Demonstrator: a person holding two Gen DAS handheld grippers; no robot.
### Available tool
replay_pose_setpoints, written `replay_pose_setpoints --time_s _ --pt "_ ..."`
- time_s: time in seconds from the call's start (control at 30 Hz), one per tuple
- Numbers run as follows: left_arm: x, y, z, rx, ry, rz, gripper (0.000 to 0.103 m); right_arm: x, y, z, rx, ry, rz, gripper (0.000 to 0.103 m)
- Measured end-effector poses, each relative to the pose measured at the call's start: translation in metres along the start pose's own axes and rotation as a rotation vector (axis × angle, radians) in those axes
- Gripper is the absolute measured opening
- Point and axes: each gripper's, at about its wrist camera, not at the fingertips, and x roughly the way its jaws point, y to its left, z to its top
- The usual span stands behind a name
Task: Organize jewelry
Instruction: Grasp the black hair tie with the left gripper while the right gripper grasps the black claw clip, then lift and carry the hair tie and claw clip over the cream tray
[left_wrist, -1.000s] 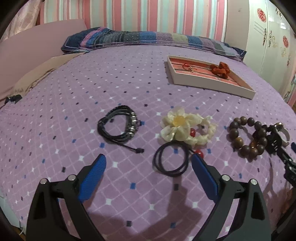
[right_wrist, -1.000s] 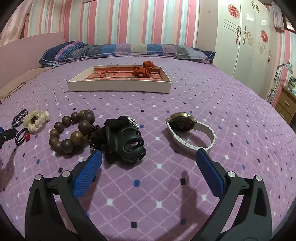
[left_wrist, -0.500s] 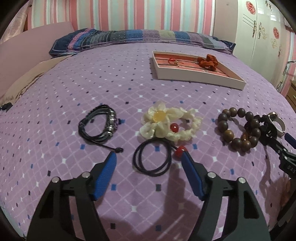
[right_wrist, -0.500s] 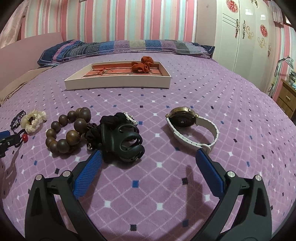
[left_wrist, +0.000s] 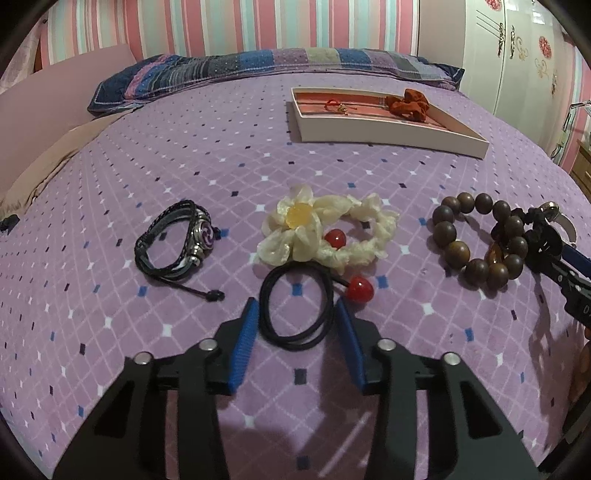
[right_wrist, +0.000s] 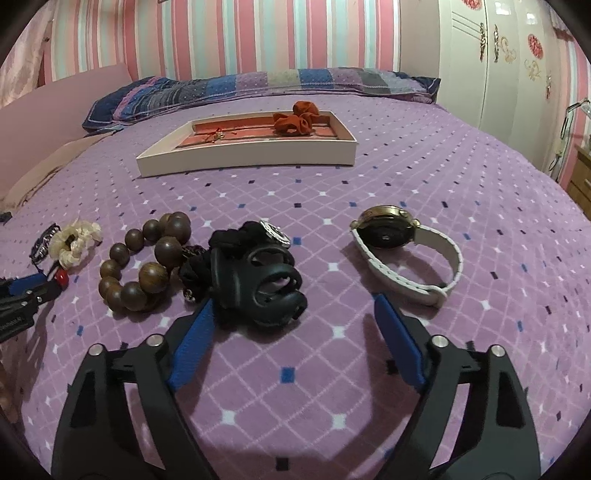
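Right now my left claw (left_wrist: 293, 321) sits low over the bed (left_wrist: 147, 155), and its two blue fingers (left_wrist: 243, 343) stand on each side of the black hair tie (left_wrist: 295, 306). The fingers are not squeezed on it yet; I see a small gap on both sides, so the claw is loose around the tie. A red bead (left_wrist: 360, 290) on the tie pokes out just past the right finger. Just ahead of this claw lies the cream flower scrunchie (left_wrist: 325, 232), and the black cord bracelet (left_wrist: 173, 240) lies ahead to the left. The brown bead bracelet (left_wrist: 476, 236) is off to the right. My right claw (right_wrist: 291, 332) is spread wide and holds nothing. The black hair clip (right_wrist: 258, 280) sits just ahead of its left finger, and the white watch (right_wrist: 402, 251) sits just ahead of its right finger. The tray (right_wrist: 243, 155) is far ahead of both claws. Only two things are inside it, a rust-red scrunchie (right_wrist: 295, 120) and a small red and gold trinket (right_wrist: 214, 136). So I think the job has only begun. Six things wait on the bed. My guess is that the hair tie goes next.
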Motion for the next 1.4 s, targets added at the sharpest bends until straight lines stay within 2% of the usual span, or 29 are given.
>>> replay_pose_setpoints --time_s 0.13,0.23,0.3,0.37,0.8,1.4 --pt "-0.002 0.000 -0.001 -0.002 -0.003 0.002 0.036 0.004 0.002 0.002 0.000 0.016 0.018 0.072" --pt "-0.002 0.000 0.000 -0.002 -0.004 0.000 0.030 0.006 0.005 0.003 -0.007 0.022 0.033 0.064" --pt "-0.002 0.000 0.000 0.001 -0.005 0.001 0.027 0.007 0.009 0.003 -0.021 0.030 0.055 0.050" --pt "-0.002 -0.002 0.000 0.004 -0.007 0.004 0.024 0.007 0.012 0.003 -0.037 0.029 0.066 0.045" --pt "-0.004 -0.004 0.001 0.014 -0.014 0.012 0.010 -0.003 0.007 0.000 -0.029 0.004 0.050 0.045" --pt "-0.031 0.000 0.005 -0.015 -0.079 -0.049 0.008 -0.024 0.002 -0.003 -0.024 -0.052 0.023 0.045"
